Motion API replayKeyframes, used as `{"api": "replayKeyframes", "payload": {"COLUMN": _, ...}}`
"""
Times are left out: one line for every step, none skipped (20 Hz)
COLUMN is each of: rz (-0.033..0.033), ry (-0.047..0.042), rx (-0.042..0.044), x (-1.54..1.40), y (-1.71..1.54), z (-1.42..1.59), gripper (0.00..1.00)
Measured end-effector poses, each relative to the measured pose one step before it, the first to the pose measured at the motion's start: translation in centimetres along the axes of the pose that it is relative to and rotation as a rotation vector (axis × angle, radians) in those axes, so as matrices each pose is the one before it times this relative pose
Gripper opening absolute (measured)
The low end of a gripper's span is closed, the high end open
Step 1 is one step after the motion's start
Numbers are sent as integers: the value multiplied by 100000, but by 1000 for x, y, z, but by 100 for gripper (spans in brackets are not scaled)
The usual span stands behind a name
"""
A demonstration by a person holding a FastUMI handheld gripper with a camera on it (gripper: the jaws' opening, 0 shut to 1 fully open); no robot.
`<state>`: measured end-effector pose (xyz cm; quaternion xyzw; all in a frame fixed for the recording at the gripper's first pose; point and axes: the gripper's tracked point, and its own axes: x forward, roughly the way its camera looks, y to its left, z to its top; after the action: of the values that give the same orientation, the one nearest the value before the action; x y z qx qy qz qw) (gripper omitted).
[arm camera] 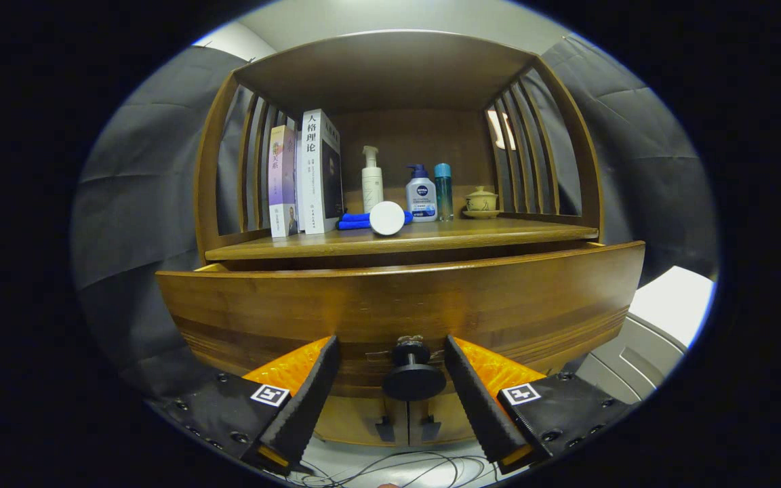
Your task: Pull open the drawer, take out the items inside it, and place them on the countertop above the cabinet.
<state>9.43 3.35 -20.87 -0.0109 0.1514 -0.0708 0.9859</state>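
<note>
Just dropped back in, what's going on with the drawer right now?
The hand-held gripper faces the wooden cabinet's drawer, its jaws open on either side of the dark round knob without touching it. The drawer front stands a little out from under the countertop, which carries books, bottles, a blue cloth and a lidded cup. The drawer's contents are hidden.

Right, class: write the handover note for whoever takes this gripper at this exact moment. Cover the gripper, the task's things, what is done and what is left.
Gripper: open, fingers either side of the drawer knob, not pressing on it.
Drawer: front stands pulled out ahead of the countertop; its inside is hidden from this angle, so the contents cannot be told.
Countertop: books, a blue cloth, a white round item, three bottles and a lidded cup.
Done: drawer looks open.
Left: look into the drawer, lift out whatever is inside, set it on the countertop.
</note>
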Motion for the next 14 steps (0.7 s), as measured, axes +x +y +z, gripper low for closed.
{"api": "replayKeyframes", "payload": {"rz": -103, "ry": 94, "rx": -427, "x": 450, "y": -14, "z": 4, "gripper": 98}}
{"api": "replayKeyframes", "payload": {"rz": -148, "ry": -278, "rx": -246, "x": 332, "y": -45, "z": 94, "gripper": 98}}
{"api": "replayKeyframes", "payload": {"rz": -37, "ry": 91, "rx": -122, "x": 364, "y": 40, "z": 70, "gripper": 98}}
{"api": "replayKeyframes", "payload": {"rz": -45, "ry": -142, "rx": -186, "x": 368, "y": -13, "z": 57, "gripper": 98}}
{"api": "replayKeyframes", "payload": {"rz": -75, "ry": 82, "rx": -163, "x": 402, "y": -26, "z": 59, "gripper": 98}}
{"api": "replayKeyframes", "payload": {"rz": -103, "ry": -110, "rx": 89, "x": 347, "y": 31, "z": 69, "gripper": 98}}
{"api": "replayKeyframes", "payload": {"rz": -79, "ry": -132, "rx": 66, "x": 378, "y": 4, "z": 33, "gripper": 98}}
{"api": "replayKeyframes", "payload": {"rz": -70, "ry": -344, "rx": 155, "x": 157, "y": -55, "z": 90, "gripper": 98}}
{"api": "replayKeyframes", "payload": {"rz": -33, "ry": -222, "rx": 82, "x": 253, "y": -15, "z": 26, "gripper": 98}}
{"api": "replayKeyframes", "payload": {"rz": -58, "ry": -547, "rx": -112, "x": 309, "y": -12, "z": 77, "gripper": 98}}
{"api": "replayKeyframes", "payload": {"rz": -36, "ry": -236, "rx": -113, "x": 325, "y": 18, "z": 10, "gripper": 98}}
{"api": "replayKeyframes", "payload": {"rz": -74, "ry": -312, "rx": 6, "x": 285, "y": -21, "z": 28, "gripper": 98}}
{"api": "replayKeyframes", "payload": {"rz": -96, "ry": -162, "rx": 55, "x": 224, "y": 46, "z": -14, "gripper": 98}}
{"api": "replayKeyframes", "payload": {"rz": -61, "ry": -154, "rx": 28, "x": 400, "y": -27, "z": 110, "gripper": 98}}
